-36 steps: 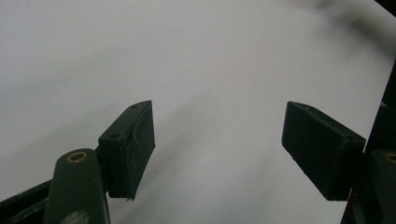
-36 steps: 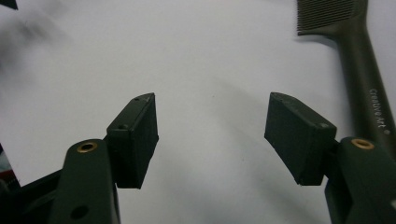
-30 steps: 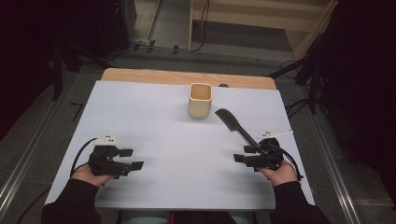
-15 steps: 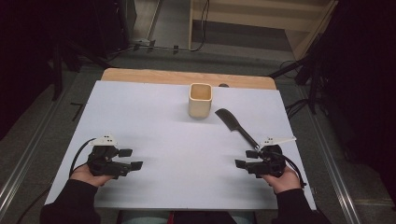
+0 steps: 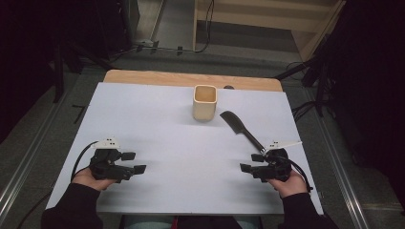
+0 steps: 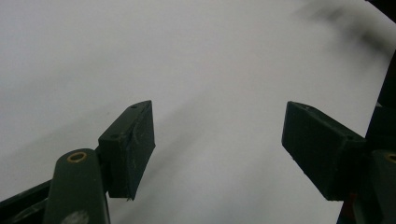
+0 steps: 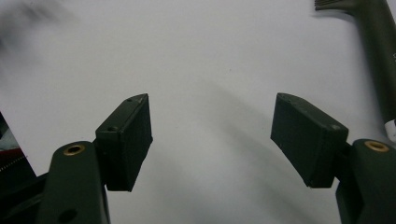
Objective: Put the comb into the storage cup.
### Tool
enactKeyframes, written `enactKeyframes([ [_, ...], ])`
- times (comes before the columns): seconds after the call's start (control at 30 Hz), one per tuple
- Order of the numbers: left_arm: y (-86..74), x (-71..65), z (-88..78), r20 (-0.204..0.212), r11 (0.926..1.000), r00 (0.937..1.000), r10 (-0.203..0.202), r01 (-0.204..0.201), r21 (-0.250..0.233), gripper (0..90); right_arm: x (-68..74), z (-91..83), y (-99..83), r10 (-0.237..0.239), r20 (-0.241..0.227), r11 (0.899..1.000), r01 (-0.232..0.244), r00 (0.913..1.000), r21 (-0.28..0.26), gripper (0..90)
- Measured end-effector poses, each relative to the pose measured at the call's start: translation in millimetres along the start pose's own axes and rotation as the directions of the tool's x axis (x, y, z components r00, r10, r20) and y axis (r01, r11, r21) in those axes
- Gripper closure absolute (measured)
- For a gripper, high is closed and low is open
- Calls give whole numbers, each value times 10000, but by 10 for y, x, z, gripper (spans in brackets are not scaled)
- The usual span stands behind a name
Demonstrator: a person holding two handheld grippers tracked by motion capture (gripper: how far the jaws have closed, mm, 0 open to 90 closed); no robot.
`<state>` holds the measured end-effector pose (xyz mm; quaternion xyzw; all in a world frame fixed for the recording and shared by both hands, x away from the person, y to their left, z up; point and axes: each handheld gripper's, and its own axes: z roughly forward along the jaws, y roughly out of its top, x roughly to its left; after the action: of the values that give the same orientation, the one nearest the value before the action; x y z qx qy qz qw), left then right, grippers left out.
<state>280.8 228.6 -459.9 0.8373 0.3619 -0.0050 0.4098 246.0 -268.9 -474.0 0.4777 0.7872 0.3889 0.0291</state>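
A beige square cup (image 5: 205, 102) stands upright near the table's far middle. Right of it a black spatula (image 5: 240, 128) lies flat, blade toward the cup, handle running toward the right hand; that handle (image 7: 379, 56) passes the upper right of the right gripper view. My right gripper (image 5: 251, 162) rests low at the front right, just short of the handle's end, open and empty (image 7: 212, 135). At the front left my left gripper (image 5: 134, 162) also stands open with nothing between its pads (image 6: 217, 144). Both point inward over the white sheet.
A white sheet (image 5: 172, 143) covers the table, with a strip of bare wood (image 5: 191, 78) along the far edge. Dark floor, cables and stands surround the table. Metal rails run along both sides.
The right gripper has drawn back toward the person and slightly right, away from the spatula handle. The left gripper has barely moved.
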Motion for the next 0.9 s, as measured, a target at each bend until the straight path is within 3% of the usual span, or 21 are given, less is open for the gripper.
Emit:
enactKeyframes([
  [0.33, 6, 4, 6, -10, 10000, 10000, 26, -26, -34, 264, -38, 17, 63, -72, -43, 10000, 72, 10000, -36, 269],
  [0.9, 15, 11, 3, -52, 10000, 10000, -12, 12, -35, 264, -250, -70, 273, -360, 409, 9988, 374, 9985, -331, 269],
])
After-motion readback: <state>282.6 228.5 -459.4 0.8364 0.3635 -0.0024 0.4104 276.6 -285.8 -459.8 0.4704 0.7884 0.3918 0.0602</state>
